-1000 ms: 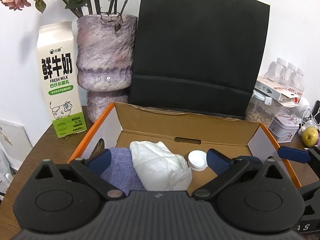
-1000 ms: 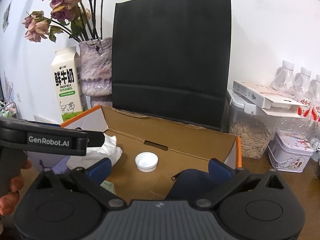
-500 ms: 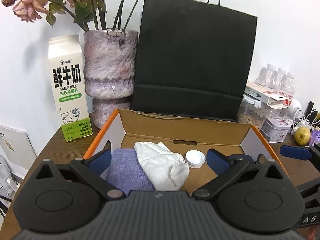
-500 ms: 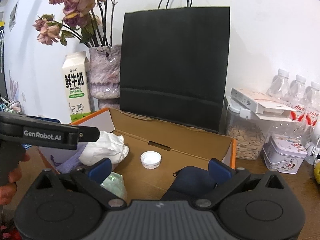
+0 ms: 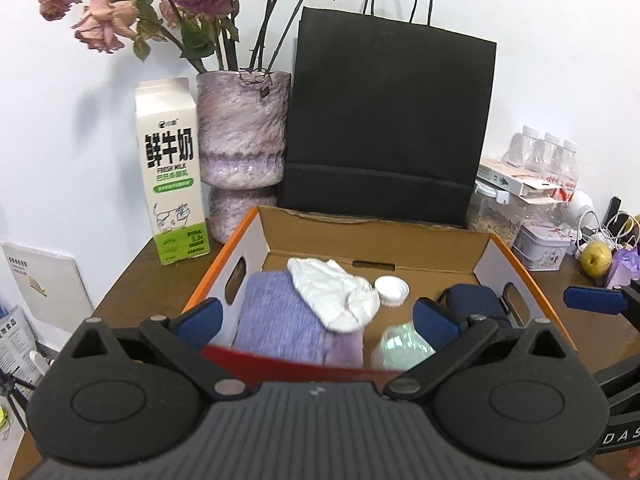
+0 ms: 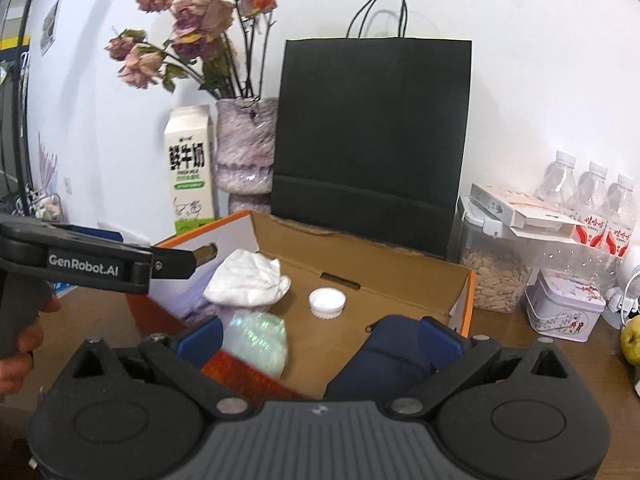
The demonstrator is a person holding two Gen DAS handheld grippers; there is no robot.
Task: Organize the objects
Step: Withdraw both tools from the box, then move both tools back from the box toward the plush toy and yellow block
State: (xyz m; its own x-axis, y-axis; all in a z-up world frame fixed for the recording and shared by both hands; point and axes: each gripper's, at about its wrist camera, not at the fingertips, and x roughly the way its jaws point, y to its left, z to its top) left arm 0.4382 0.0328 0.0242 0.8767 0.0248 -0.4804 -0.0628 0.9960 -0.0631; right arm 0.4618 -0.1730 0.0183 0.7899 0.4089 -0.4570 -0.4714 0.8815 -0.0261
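Left tool (image 5: 316, 318): blue pads spread wide, nothing held; hung above the near edge of the cardboard box (image 5: 400, 236). Right tool (image 6: 320, 334): likewise wide and empty, poised over the box's near right portion.

Contents noted directly ahead of the tools, inside the box: purple cloth (image 5: 280, 320) below the left tool, lying flat on the left side; white crumpled cloth (image 5: 332, 292) resting partly on the purple cloth; white cap (image 5: 392, 290) just beyond, touching or just beside the white cloth; iridescent packet (image 5: 400, 346) near the front wall; navy pouch (image 6: 384, 356) under the right tool, against the right side.

Beyond the box, on the counter (image 5: 132, 284): milk carton (image 5: 172, 172), vase (image 5: 242, 148) with dried flowers, black paper bag (image 5: 384, 124). Farther right: jar of seeds (image 6: 492, 276), tin (image 6: 564, 308), water bottles (image 6: 592, 208), pear (image 6: 632, 340).

Step judged: all visible items were already boxed, so placement appeared near done. Recommended handling: tools to be kept spread and lifted straight clear of the walls, so that no cloth would be snagged and the loose cap not knocked.
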